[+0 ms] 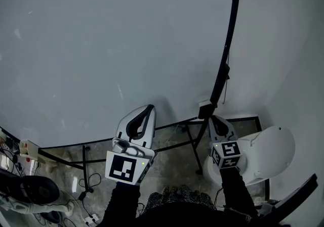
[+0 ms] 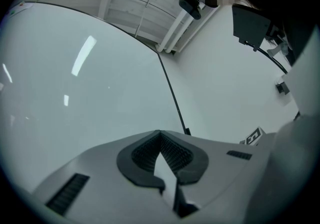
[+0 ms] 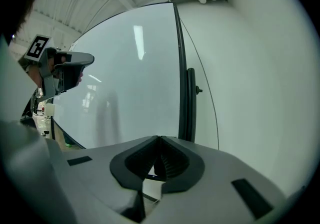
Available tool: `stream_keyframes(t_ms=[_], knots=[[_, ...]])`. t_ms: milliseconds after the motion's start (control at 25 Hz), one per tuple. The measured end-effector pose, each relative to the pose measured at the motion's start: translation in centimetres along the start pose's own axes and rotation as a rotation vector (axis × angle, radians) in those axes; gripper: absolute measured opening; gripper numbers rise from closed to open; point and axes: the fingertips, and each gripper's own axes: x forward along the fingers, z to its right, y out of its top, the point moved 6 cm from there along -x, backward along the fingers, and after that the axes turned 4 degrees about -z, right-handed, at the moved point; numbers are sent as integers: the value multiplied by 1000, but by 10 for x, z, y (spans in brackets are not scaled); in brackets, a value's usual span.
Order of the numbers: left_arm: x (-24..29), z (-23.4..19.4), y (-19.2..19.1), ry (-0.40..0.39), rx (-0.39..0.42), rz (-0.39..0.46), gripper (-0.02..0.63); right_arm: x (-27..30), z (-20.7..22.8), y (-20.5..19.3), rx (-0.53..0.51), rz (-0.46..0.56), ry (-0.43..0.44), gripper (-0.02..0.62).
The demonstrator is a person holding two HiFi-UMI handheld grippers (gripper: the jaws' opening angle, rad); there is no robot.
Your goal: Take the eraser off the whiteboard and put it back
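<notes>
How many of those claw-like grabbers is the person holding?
2. The left gripper faces the whiteboard; the right gripper is near its dark right edge. None seems hidden.

The whiteboard (image 1: 126,44) is showing a smooth, glossy face that is catching light streaks. Its frame (image 1: 230,34) is looking like matt black metal. The left gripper (image 1: 149,108) and right gripper (image 1: 212,118) are wearing matt grey plastic shells with dark ribbed pads (image 2: 175,155). The near floor (image 1: 169,164) is looking mottled and rough.

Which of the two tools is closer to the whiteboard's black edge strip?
The right tool: its tip sits beside the black edge strip, while the left tool points at the whiteboard well clear of it.
</notes>
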Motion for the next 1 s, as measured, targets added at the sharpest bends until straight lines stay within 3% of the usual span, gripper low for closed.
stream_keyframes(t_ms=[120,480,1000], knots=[[-1,1,0,0,-8,4,6,-3,-5,11,-9,20,14,11],[1,2,-7,-15,10,-4,6,-9,-12,29,2,59,24,11],[-4,5,-30,-4,-31,-44,6,-21,-13,61,-18,153,8,9]])
